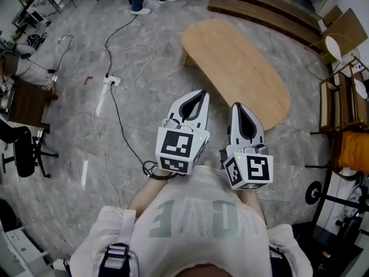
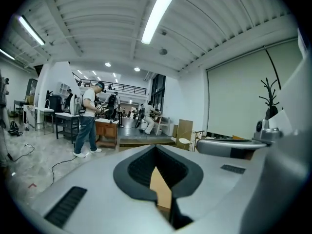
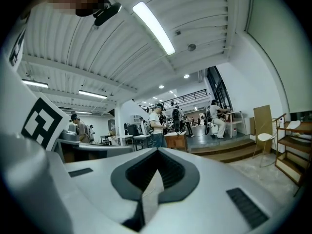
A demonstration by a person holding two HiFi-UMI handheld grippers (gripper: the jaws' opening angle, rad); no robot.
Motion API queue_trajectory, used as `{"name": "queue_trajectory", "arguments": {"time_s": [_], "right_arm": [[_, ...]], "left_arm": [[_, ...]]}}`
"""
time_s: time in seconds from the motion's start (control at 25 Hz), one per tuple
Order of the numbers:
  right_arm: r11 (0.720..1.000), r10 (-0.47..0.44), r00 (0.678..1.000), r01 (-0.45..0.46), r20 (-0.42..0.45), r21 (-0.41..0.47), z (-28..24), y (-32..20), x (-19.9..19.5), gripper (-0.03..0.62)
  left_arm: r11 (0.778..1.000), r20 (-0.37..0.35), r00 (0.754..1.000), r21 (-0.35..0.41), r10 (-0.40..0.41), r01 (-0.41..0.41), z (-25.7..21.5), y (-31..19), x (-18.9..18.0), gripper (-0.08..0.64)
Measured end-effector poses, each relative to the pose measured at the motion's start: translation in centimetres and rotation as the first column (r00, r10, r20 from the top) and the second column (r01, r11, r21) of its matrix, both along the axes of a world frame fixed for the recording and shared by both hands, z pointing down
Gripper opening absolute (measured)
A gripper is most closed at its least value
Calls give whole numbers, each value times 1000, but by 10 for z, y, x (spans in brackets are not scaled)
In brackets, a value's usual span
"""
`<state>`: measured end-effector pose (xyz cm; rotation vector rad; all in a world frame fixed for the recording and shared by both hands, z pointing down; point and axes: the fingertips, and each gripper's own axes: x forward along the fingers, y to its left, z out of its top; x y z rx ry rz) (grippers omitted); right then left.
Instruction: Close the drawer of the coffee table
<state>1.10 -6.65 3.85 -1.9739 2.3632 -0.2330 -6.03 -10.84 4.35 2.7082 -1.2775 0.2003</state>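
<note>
Coffee table (image 1: 236, 68): long oval top of pale smooth wood on short legs, standing on grey marbled floor (image 1: 75, 126) just ahead of both tools; drawer out of sight from above. Left gripper (image 1: 202, 93), white shell with dark ribbed pads (image 2: 142, 168), jaws pressed together on nothing. Right gripper (image 1: 238, 105) likewise closed, empty. Faded lettering on white shirt (image 1: 196, 224), not readable.
</note>
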Motion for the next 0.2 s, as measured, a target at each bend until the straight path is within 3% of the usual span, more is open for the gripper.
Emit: {"name": "queue_trajectory", "arguments": {"time_s": [0.2], "right_arm": [[1000, -8, 1000, 7, 9, 25, 1, -7, -17, 6]], "left_arm": [[1000, -21, 1000, 3, 4, -3, 2, -4, -15, 9]]}}
